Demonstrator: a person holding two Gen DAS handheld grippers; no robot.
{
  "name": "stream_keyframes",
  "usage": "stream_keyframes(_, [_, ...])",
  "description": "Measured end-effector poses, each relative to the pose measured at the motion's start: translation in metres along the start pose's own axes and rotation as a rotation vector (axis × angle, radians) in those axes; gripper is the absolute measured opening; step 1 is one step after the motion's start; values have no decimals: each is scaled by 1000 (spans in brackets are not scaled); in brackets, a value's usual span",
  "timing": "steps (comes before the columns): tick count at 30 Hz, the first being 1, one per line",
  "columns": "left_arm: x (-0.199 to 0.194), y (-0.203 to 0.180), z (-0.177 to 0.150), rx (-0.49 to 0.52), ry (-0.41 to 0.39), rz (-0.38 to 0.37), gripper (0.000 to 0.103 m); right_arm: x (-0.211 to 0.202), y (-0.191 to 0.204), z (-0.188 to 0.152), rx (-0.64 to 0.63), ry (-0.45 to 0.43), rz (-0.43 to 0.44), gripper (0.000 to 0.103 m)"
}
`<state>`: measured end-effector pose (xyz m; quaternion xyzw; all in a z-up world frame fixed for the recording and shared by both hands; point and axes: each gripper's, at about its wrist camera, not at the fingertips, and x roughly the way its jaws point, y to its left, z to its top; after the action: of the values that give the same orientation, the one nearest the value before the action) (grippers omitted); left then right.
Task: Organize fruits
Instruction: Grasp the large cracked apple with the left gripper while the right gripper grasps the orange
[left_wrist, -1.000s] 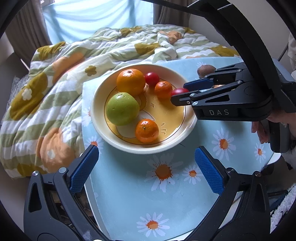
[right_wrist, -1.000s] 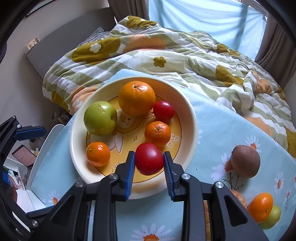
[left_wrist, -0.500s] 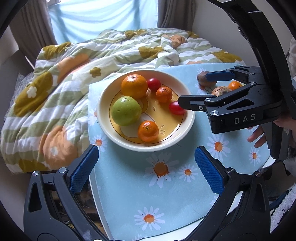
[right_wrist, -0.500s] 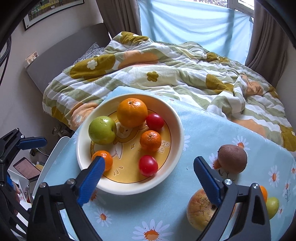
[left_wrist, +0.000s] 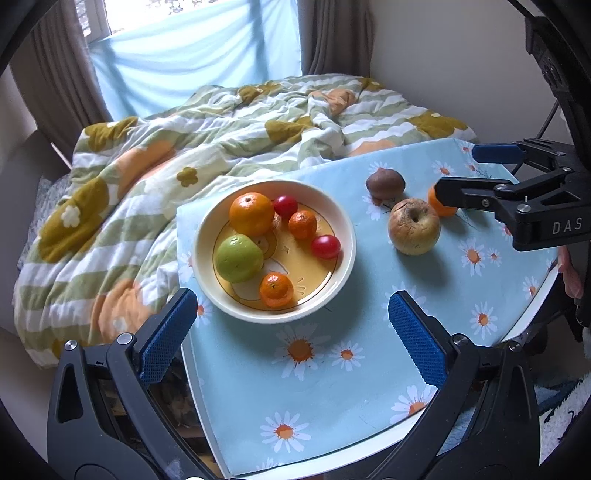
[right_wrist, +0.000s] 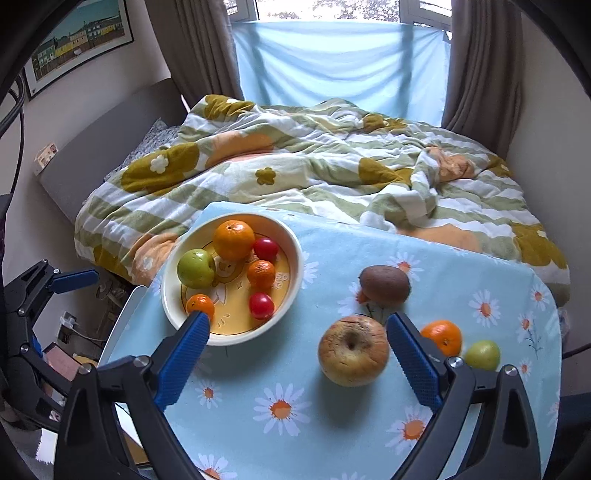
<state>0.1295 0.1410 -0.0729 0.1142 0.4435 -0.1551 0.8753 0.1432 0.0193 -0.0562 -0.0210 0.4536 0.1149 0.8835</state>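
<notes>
A cream bowl (left_wrist: 201, 258) (right_wrist: 169, 295) holds a large orange, a green apple, two mandarins and two red tomatoes; the nearer tomato (left_wrist: 325, 246) (right_wrist: 261, 305) lies loose by the rim. On the daisy cloth beside it are a blemished apple (left_wrist: 413, 230) (right_wrist: 352, 350), a brown fruit (left_wrist: 385, 183) (right_wrist: 384, 284), a small orange (right_wrist: 441, 336) and a small green fruit (right_wrist: 482, 354). My right gripper (right_wrist: 299, 354) (left_wrist: 458, 173) is open and empty above the blemished apple. My left gripper (left_wrist: 291, 334) hangs open in front of the bowl, holding nothing.
The round table with its blue daisy cloth (left_wrist: 332, 387) (right_wrist: 443, 258) butts against a bed with a rumpled floral quilt (left_wrist: 184, 166) (right_wrist: 314, 166). Curtains and a window stand behind. A person's hand (left_wrist: 569, 273) shows at the right edge.
The right gripper opened and let the red tomato drop into the bowl, then drew back up and to the right over the blemished apple. The left gripper rose and backed off a little.
</notes>
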Motion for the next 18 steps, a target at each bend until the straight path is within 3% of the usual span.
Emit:
stream_keyframes(9, [1,-47,27,42,-19,11,103,-31,-54,-15,3,-9,-98,96])
stream_keyframes(18, [43,-112,35,-50,24,8,103,-12,-116,-30,-112,34,-8,96])
